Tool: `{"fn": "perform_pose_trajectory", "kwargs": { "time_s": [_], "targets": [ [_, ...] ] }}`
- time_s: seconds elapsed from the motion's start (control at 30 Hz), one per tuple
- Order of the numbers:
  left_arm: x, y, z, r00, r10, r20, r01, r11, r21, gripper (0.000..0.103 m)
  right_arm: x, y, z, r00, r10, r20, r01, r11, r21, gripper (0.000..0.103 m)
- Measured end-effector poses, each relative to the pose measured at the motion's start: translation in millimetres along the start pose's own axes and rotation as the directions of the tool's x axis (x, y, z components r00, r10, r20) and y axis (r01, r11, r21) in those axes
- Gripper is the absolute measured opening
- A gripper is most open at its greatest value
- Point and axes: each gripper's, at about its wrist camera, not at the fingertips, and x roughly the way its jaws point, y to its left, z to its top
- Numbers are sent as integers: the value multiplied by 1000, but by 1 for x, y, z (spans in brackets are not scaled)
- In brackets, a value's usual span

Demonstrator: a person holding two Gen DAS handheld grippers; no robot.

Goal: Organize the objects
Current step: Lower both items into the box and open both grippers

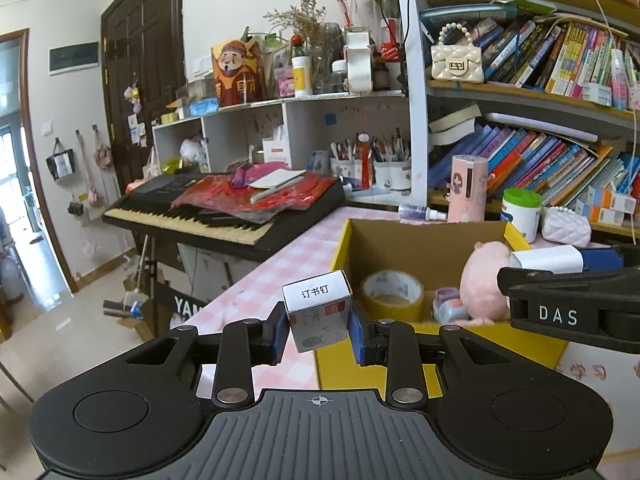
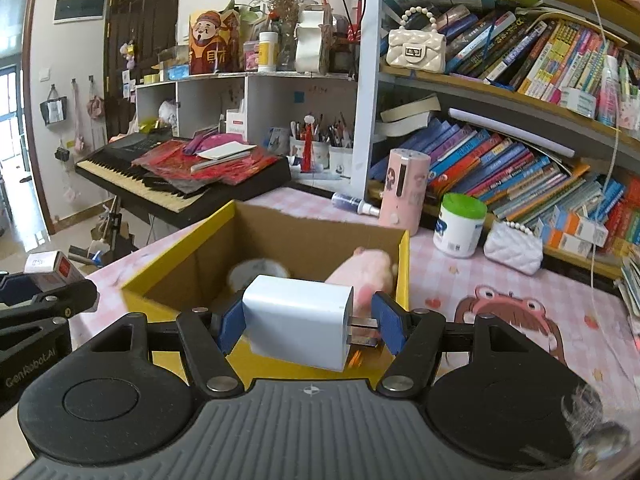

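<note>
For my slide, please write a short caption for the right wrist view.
Right gripper holds a white plug adapter above the yellow cardboard box on the pink checked table.

Right gripper (image 2: pixel 308 320): jaws closed on a white charger (image 2: pixel 298 318), prongs against the right pad
Yellow box (image 2: pixel 168 268): open, on the pink checked desk (image 2: pixel 448 276), just beyond the charger
Inside: tape roll (image 2: pixel 260 270), pink plush toy (image 2: pixel 366 276), blurred
Left gripper (image 2: pixel 36 292): at left edge, clamping a small box (image 2: pixel 48 266), label unreadable
</note>
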Motion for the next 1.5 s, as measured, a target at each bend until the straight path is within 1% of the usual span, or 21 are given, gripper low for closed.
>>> {"fn": "perform_pose_trajectory", "kwargs": {
  "time_s": [0.2,0.5,0.83,1.07,1.2,1.3,1.5],
  "targets": [
    [35,-24,10,1000,5,-26,-5,1000,26,29,32,-18,13,1000,19,-8,-19,1000,-24,64],
    [79,-50,14,995,25,-92,-17,996,89,29,81,-39,20,995,53,-81,-56,998,-41,64],
    [118,-63,7,983,55,-177,-28,988,149,30,123,-43,21,981,98,-165,-114,989,-94,64],
    [133,-65,4,976,70,-207,-36,986,164,30,144,-41,23,973,113,-201,-140,982,-126,64],
    [138,-68,3,975,61,-213,-24,985,172,30,149,-40,24,962,133,-238,-169,975,-141,64],
    [144,-66,2,968,39,-248,-5,991,135,31,153,-38,23,950,144,-276,-192,969,-157,64],
    [144,-67,2,970,38,-240,-5,991,135,32,156,-33,22,938,141,-317,-207,961,-185,64]
  ]
}}
